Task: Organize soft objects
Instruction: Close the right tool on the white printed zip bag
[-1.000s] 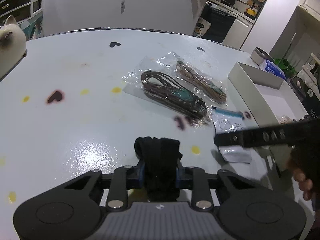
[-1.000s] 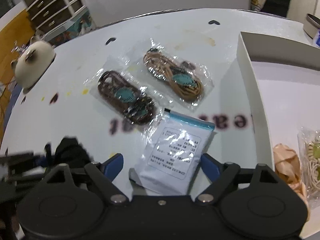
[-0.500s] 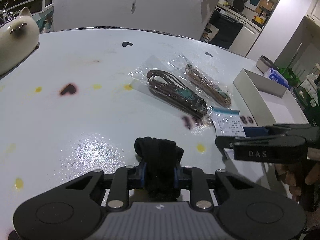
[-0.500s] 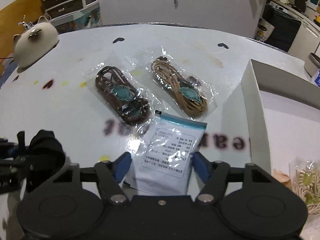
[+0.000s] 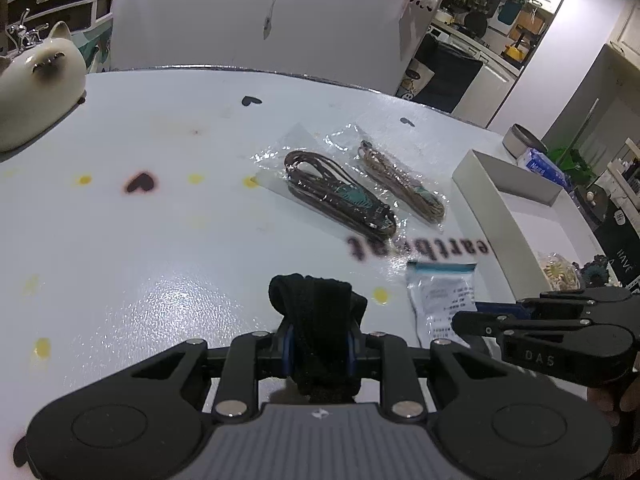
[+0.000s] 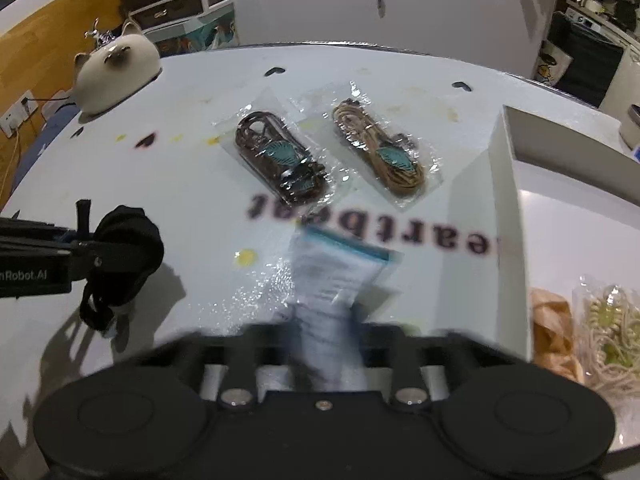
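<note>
Moved: right gripper (image 6: 326, 344) jaws closed onto white pouch (image 6: 336, 276), desk's near edge.
Left gripper (image 5: 318, 346): clamping black sock (image 5: 316, 312).
Risk: slick pouch slipping before white box (image 6: 508, 200).

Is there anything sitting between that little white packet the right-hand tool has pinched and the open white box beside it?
Nothing visible. The right gripper is shut on the white packet, and only bare table lies between it and the white box. Both bagged cord bundles lie farther back.
</note>
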A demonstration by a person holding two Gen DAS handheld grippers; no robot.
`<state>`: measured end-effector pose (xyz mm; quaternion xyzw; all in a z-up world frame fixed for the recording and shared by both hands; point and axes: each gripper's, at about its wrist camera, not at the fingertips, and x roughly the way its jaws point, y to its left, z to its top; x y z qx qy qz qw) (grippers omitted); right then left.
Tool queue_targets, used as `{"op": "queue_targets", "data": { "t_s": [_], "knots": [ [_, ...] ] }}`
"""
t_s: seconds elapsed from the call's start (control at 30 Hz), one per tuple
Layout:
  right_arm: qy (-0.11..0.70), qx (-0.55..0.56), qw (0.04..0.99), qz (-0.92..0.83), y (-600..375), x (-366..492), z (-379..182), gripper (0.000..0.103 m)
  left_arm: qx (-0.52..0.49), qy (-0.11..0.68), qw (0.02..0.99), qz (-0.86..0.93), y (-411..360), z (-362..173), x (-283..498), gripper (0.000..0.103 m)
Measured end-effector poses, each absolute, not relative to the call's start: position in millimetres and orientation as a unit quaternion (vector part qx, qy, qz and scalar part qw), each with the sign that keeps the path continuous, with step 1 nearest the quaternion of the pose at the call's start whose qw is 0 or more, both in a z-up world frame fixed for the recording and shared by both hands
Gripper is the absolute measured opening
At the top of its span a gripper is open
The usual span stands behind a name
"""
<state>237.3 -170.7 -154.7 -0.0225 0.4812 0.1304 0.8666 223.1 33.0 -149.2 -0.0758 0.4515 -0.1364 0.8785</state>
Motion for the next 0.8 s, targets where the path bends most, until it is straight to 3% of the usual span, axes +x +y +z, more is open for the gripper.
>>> {"op": "queue_targets", "data": {
  "t_s": [0.23, 0.27, 0.4, 0.47, 0.57, 0.8],
  "knots": [
    [0.468, -0.024, 0.873, 0.133, -172.6, 225.3, -144.9, 0.017, -0.078, 0.44, 0.884, -0.136, 30.0, -140.5, 210.4, 0.025],
    [0.469, -0.025, 0.873, 0.131, -172.6, 225.6, -145.0, 0.021, -0.079, 0.439, 0.885, -0.135, 29.7, -139.7, 208.6, 0.025],
    [0.473, -0.019, 0.875, 0.105, -175.2, 228.5, -145.2, 0.067, -0.086, 0.438, 0.885, -0.129, 31.7, -138.5, 202.1, 0.025],
    [0.491, 0.011, 0.866, 0.094, -178.4, 234.0, -145.9, 0.075, -0.087, 0.439, 0.885, -0.128, 33.1, -137.8, 199.1, 0.025],
    [0.517, 0.061, 0.847, 0.102, -179.6, 243.0, -152.2, 0.076, -0.09, 0.44, 0.884, -0.126, 36.5, -138.3, 196.7, 0.025],
    [0.517, 0.053, 0.846, 0.121, -155.1, 265.2, -161.4, 0.081, -0.097, 0.44, 0.885, -0.115, 47.4, -139.3, 196.8, 0.025]
  ]
}}
